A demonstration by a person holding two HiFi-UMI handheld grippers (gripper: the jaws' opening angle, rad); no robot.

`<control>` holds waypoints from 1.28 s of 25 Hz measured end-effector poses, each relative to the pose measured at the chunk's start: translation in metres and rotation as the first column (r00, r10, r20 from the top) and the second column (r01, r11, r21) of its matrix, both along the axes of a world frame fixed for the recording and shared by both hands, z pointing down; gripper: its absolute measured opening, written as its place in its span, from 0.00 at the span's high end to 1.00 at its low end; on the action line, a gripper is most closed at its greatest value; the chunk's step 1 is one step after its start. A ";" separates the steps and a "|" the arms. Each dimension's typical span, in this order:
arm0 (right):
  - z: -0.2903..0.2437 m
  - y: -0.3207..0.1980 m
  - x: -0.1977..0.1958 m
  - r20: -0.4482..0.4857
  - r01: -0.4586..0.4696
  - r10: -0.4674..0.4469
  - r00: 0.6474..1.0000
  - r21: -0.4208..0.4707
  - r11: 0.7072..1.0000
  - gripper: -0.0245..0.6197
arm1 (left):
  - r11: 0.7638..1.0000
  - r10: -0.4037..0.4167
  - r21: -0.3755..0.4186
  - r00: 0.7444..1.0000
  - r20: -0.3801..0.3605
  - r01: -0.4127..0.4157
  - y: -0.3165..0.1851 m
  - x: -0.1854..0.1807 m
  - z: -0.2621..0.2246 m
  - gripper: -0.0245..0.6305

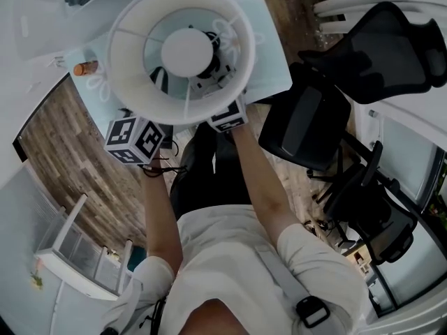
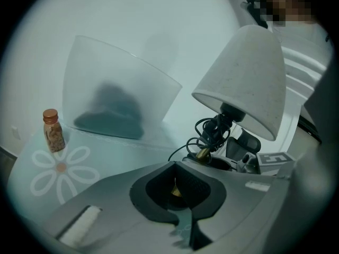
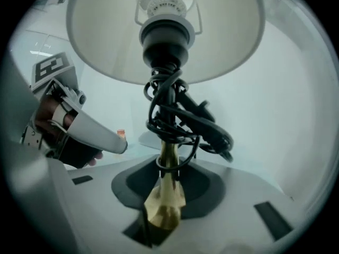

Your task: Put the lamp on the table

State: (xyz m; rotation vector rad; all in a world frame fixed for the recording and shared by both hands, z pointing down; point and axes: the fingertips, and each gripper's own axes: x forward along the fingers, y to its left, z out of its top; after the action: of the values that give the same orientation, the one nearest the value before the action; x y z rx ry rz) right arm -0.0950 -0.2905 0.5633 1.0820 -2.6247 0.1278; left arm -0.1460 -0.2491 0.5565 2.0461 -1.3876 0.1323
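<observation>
The lamp (image 1: pixel 181 51) has a white shade, a black socket, a brass stem (image 3: pixel 165 194) and a black cord (image 3: pixel 185 123) coiled round it. The counter (image 2: pixel 122 152) is pale blue-green glass printed with white daisy outlines, one with an orange centre. The bottle (image 2: pixel 53 131) has a copper-orange cap and speckled tan contents. The cubes (image 1: pixel 136 139) bear black square marks on white. The floor (image 1: pixel 63 159) is brown wood grain in planks. The chair (image 1: pixel 314 117) is black. The person's shirt (image 1: pixel 237 250) is white, the watch (image 1: pixel 313 311) black.
</observation>
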 end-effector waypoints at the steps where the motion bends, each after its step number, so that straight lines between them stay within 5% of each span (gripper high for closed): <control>1: 0.001 0.004 0.003 -0.008 0.003 -0.003 1.000 -0.004 1.000 0.78 | 1.000 -0.001 0.002 1.000 0.002 0.001 0.002 0.000 0.000 0.96; 19: -0.002 0.083 0.049 -0.051 0.056 -0.062 0.997 -0.115 0.992 0.80 | 1.000 0.013 -0.024 0.999 0.036 -0.012 0.053 0.010 -0.012 0.96; 24: -0.018 0.105 0.058 -0.109 0.083 -0.102 0.989 -0.171 0.982 0.91 | 0.998 0.033 -0.053 0.999 0.032 -0.031 0.079 0.005 -0.025 0.96; 32: -0.115 0.139 0.038 0.170 0.186 -0.157 0.973 -0.169 0.968 0.96 | 0.999 -0.023 0.026 0.999 -0.024 0.024 0.115 -0.012 -0.085 0.96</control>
State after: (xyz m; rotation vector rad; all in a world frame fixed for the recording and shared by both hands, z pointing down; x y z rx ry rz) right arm -0.0568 -0.1511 0.4480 0.8086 -2.7638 0.4233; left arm -0.1575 -0.1344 0.4715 2.0455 -1.4053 0.0796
